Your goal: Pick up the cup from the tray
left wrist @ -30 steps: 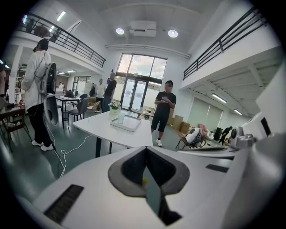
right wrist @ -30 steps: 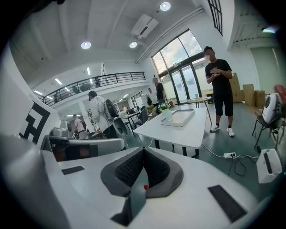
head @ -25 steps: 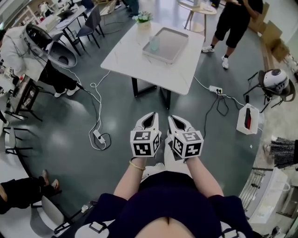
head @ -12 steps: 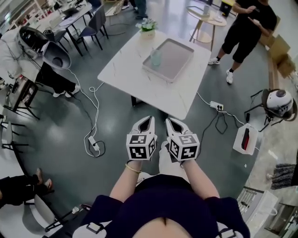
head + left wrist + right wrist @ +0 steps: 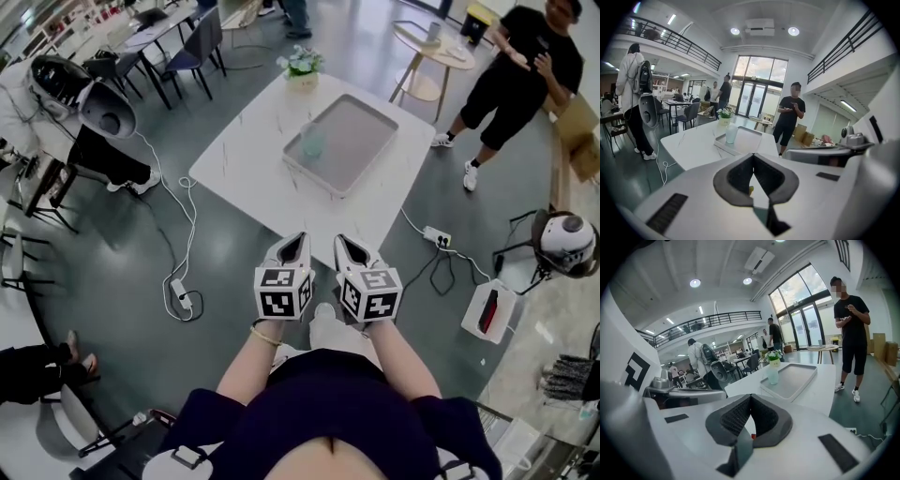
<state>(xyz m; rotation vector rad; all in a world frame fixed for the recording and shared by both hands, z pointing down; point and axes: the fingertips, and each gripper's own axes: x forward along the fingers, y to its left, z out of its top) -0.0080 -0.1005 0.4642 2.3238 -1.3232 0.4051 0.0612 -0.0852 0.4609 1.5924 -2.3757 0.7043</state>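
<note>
A pale translucent cup [image 5: 313,142] stands upright at the left side of a grey tray [image 5: 361,131] on a white table [image 5: 253,159]. The cup [image 5: 731,133] shows ahead in the left gripper view, and the cup [image 5: 773,373] stands on the tray [image 5: 797,378] in the right gripper view. My left gripper [image 5: 297,243] and right gripper [image 5: 344,243] hang side by side in the air short of the table's near edge, well away from the cup. Both are shut with nothing between the jaws.
A small flower pot [image 5: 302,67] sits at the table's far edge. A person in black [image 5: 516,70] stands beyond the table on the right beside a round side table [image 5: 431,47]. Cables and power strips [image 5: 178,291] lie on the floor; a robot [image 5: 567,239] stands on the right.
The table with the tray and cup has come closer and lower in the head view as I walk towards it. Both grippers have stayed shut, side by side.
</note>
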